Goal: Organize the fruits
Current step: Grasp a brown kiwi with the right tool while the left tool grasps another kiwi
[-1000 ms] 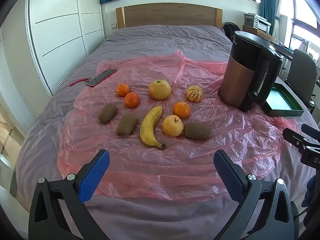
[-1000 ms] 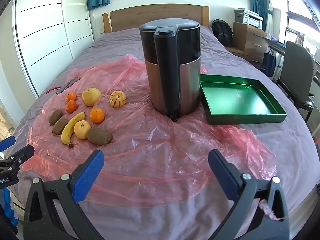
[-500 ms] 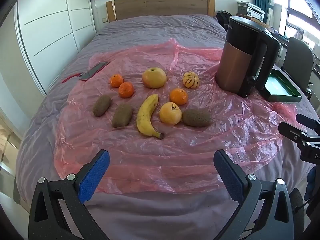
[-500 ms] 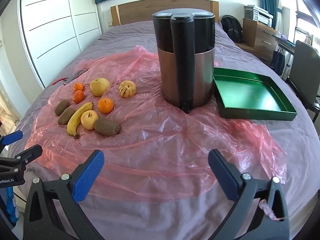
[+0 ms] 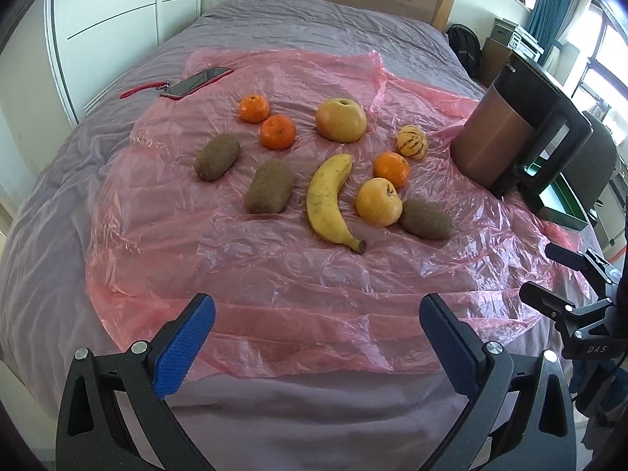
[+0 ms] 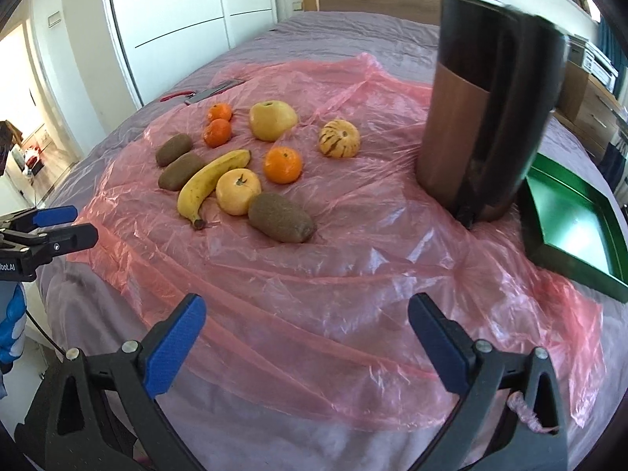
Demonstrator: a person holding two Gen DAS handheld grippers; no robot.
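Right wrist only: green tray's point(image 6: 569, 231) inside.

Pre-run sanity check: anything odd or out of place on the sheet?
Yes: a kettle stands among the fruit on the pink sheet, and a phone lies at its far edge. Nothing spilled or damaged.

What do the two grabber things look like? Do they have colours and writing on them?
Both are black plastic clamps with two long fingers, silver screws and bright blue ribbed pads. The left gripper shows "bot.AI" lettering in the right wrist view. The right gripper shows "DAS" lettering in the left wrist view and a pinkish curly cord. A blue glove shows beneath the left one.
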